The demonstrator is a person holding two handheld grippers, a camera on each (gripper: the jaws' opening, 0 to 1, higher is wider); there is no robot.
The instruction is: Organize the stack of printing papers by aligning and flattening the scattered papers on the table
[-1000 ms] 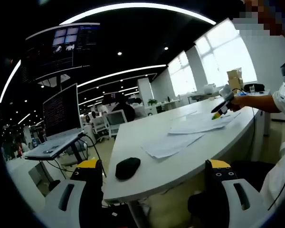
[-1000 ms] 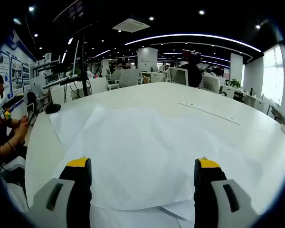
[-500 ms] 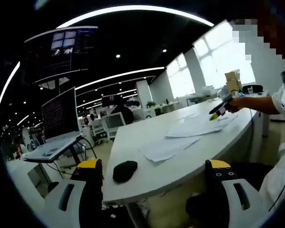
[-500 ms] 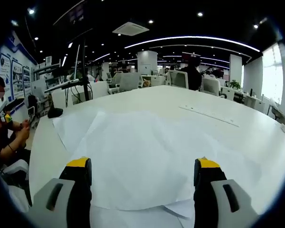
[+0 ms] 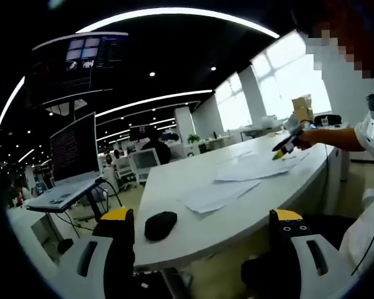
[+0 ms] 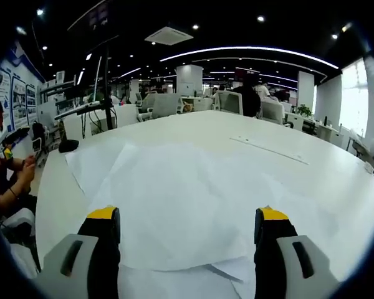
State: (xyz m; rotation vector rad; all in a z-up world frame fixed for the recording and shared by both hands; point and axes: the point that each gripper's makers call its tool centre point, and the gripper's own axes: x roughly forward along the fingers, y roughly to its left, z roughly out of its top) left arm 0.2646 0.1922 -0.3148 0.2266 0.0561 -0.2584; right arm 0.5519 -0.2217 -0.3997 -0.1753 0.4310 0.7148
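Note:
White printing papers [image 6: 187, 199] lie spread and overlapping on the white table [image 6: 324, 180] in the right gripper view. My right gripper [image 6: 186, 240] hangs open just above their near edge, nothing between its jaws. In the left gripper view the same papers [image 5: 237, 180] lie scattered along the table [image 5: 174, 212], some way off. My left gripper [image 5: 199, 249] is open and held off the table's near end. The right gripper [image 5: 285, 140] shows at the far right of that view, held by a hand over the papers.
A black mouse [image 5: 160, 224] lies at the table's near end. A laptop [image 5: 56, 193] on a stand and a monitor [image 5: 75, 146] stand to the left. A long white strip [image 6: 268, 148] lies on the far side. Office chairs and a person [image 6: 252, 93] sit beyond.
Both views have shifted slightly with my hands. The papers lie as before and both grippers stay open.

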